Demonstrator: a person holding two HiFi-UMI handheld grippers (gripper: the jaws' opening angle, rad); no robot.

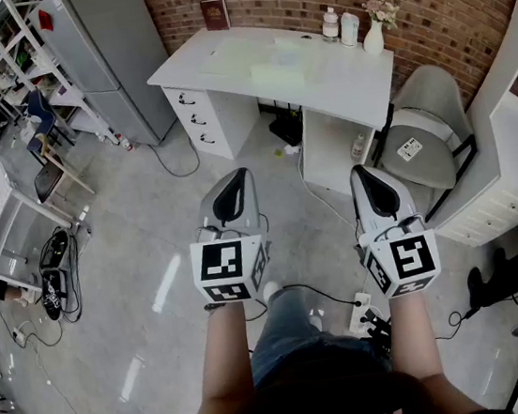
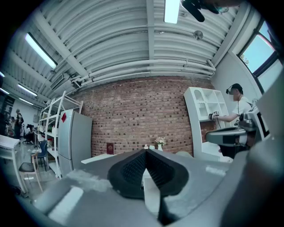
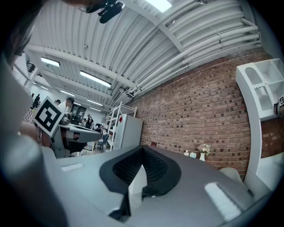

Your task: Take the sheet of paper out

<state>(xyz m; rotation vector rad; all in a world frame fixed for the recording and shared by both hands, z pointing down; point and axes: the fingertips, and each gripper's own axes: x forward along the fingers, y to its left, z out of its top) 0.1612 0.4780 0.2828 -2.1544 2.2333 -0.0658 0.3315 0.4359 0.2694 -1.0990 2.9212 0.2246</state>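
Note:
I stand a few steps back from a white desk [image 1: 224, 87] set against a brick wall. Pale flat sheets [image 1: 237, 55] and a translucent greenish folder [image 1: 280, 64] lie on its top; I cannot tell them apart in detail. My left gripper [image 1: 229, 188] and right gripper [image 1: 370, 180] are held level side by side over the floor, well short of the desk. Both are shut with nothing between the pads. The left gripper view shows its black pads [image 2: 133, 170] pressed together, and so does the right gripper view [image 3: 153, 166].
Two bottles [image 1: 339, 26], a flower vase [image 1: 375, 35] and a small frame [image 1: 215, 14] stand at the desk's back. A grey chair [image 1: 425, 137] sits at its right, a fridge [image 1: 111, 50] at its left. A power strip [image 1: 362, 307] and cables lie near my feet.

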